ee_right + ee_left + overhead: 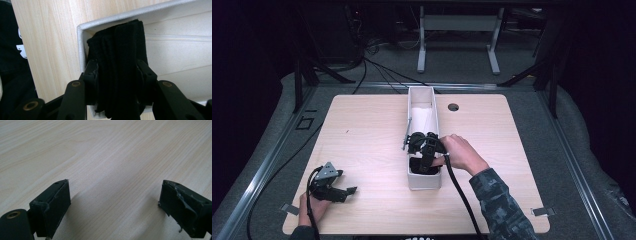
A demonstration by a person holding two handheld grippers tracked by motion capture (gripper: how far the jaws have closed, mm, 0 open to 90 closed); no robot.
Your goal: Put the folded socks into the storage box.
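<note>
Setting: dim room, pale wood-grain worktop (pixel 362 135), smooth and matt.
Container: long narrow white box (pixel 412 102), stiff ribbed walls, centre of worktop.
Item: black ribbed cloth (pixel 120 50), folded, soft, at the box's near end.
Right gripper (pixel 117 72): fingers closed on the cloth.
Left gripper (pixel 113 202): fingers apart, empty, resting near left.
Handling advice: lower straight, keep folds together, release once the cloth is seated against the end wall.
</note>
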